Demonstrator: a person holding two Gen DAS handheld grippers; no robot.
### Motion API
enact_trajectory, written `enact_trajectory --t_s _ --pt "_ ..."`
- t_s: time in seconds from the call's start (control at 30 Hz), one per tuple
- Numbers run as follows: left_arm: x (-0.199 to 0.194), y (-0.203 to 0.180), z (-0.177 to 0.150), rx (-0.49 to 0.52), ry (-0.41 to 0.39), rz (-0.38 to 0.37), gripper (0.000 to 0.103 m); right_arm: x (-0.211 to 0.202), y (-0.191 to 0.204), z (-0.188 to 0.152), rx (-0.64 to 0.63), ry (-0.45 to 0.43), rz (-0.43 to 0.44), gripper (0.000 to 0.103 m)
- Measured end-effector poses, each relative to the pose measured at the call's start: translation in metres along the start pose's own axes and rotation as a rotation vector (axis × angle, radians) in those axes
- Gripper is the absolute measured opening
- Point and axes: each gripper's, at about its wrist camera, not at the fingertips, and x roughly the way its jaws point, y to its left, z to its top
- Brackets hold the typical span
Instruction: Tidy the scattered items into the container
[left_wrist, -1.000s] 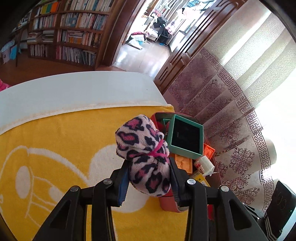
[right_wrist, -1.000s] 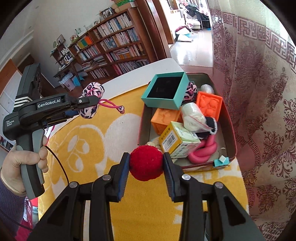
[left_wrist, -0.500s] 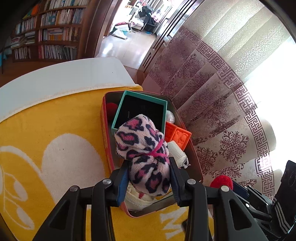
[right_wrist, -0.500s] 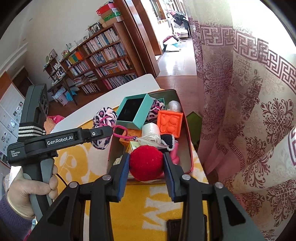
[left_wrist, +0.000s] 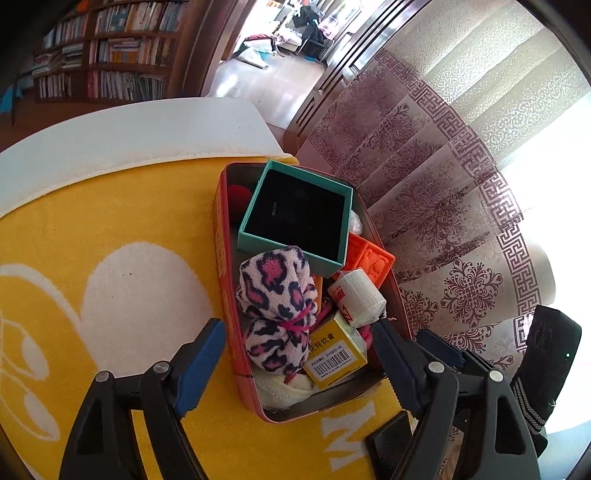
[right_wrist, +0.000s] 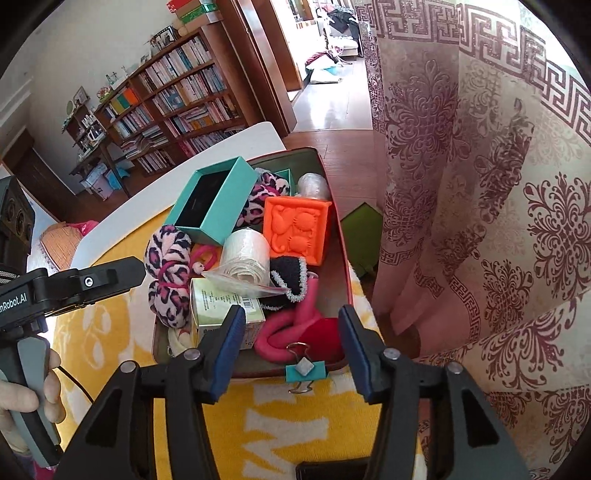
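Both tongs are held over the tin (left_wrist: 221, 236) so things drop in. The left tongs (left_wrist: 295, 354) are opening, the sock (left_wrist: 277, 306) let go inside. The right tongs (right_wrist: 291, 343) are opening too, the red ball (right_wrist: 325, 338) dropped at the tin's near end

Pink leopard-print pouch (left_wrist: 277, 310), teal box (left_wrist: 295, 218), orange block (right_wrist: 299, 229), yellow towel (left_wrist: 110, 221).

A second ago the left claw (left_wrist: 299, 343) clamped the leopard-print pouch (left_wrist: 277, 310) over the yellow towel beside the red tin (left_wrist: 221, 236); now its jaws are opening and the pouch lies inside the tin against the teal box (left_wrist: 295, 218). The right claw (right_wrist: 291, 332), opening too, has let its red pompom (right_wrist: 325, 336) drop into the tin's near corner
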Motion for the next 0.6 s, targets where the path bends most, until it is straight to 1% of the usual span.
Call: enact_trajectory --t_s 0.03,0.07,0.13,0.17,0.33,0.47,0.5,0.53,0.6 --pt "-0.005 0.001 0.0 -0.004 -0.013 -0.001 0.083 -0.003 0.0 0.001 0.004 -0.007 0.0 0.067" --pt "-0.011 0.0 0.0 -0.007 -0.029 0.0 0.084 -0.006 0.0 0.001 0.004 -0.015 -0.001 0.068" --pt "-0.024 -0.001 0.0 -0.011 -0.068 0.011 0.099 -0.011 0.001 0.002 0.002 -0.023 0.001 0.07" --pt "-0.03 -0.002 0.0 -0.015 -0.087 0.025 0.103 -0.014 0.001 0.001 0.003 -0.024 0.004 0.072" --pt "-0.061 -0.011 -0.012 -0.017 -0.167 0.048 0.103 -0.027 0.007 -0.007 0.0 -0.02 0.014 0.077" --pt "-0.073 -0.028 -0.028 0.031 -0.169 0.078 0.103 -0.029 0.017 -0.017 -0.025 0.0 0.023 0.078" --pt "-0.074 -0.035 -0.032 0.07 -0.159 0.096 0.103 -0.029 0.019 -0.019 -0.029 0.003 0.02 0.078" --pt "-0.075 -0.045 -0.037 0.119 -0.151 0.13 0.103 -0.028 0.02 -0.019 -0.03 0.008 0.012 0.079" --pt "-0.075 -0.066 -0.044 0.203 -0.141 0.24 0.103 -0.028 0.021 -0.019 -0.029 0.015 -0.011 0.079"
